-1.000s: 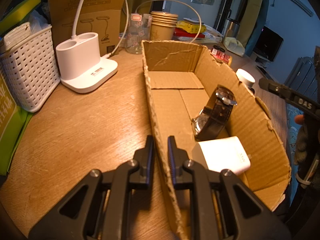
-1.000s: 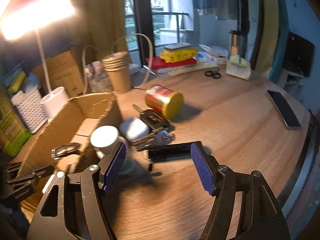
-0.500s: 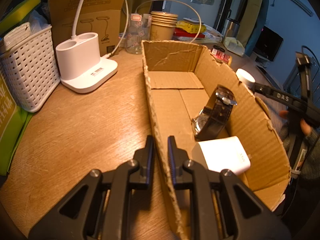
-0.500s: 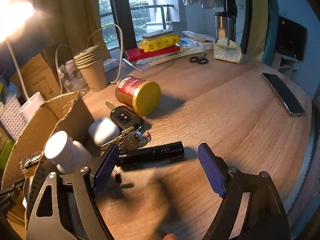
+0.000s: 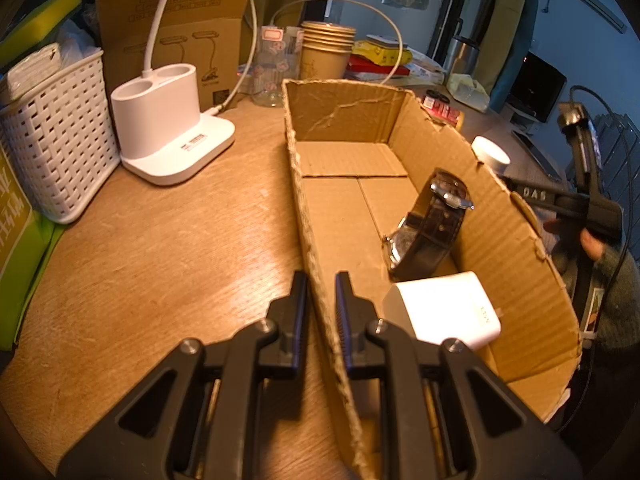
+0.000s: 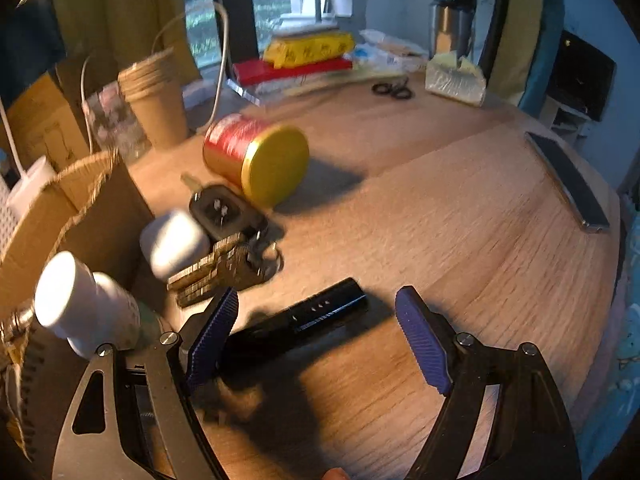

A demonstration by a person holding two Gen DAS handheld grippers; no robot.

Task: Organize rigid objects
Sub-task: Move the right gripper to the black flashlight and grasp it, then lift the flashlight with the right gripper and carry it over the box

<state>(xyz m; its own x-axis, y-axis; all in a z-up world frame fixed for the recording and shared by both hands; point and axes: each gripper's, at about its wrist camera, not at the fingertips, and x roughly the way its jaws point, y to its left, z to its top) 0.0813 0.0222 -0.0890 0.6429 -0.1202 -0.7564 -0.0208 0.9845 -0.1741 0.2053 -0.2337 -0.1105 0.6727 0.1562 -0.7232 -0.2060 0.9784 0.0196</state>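
While we are sorting:
Left gripper (image 5: pixel 321 294): we are clamping the cardboard box (image 5: pixel 516 240) wall.
Right gripper (image 6: pixel 316 320): we have just been spreading it; it is straddling the black flashlight (image 6: pixel 308 318), untouched.

Rough corrugated cardboard box (image 5: pixel 500 216) on wood-grain table (image 5: pixel 160 248).

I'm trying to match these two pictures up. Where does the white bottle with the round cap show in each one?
Left wrist view: the white bottle peeks over the right wall of the cardboard box, outside it, upper right.
Right wrist view: the white bottle stands at the lower left, close to the camera, beside the box's outer wall.
Shared landmark: the stack of paper cups at the back of the table.
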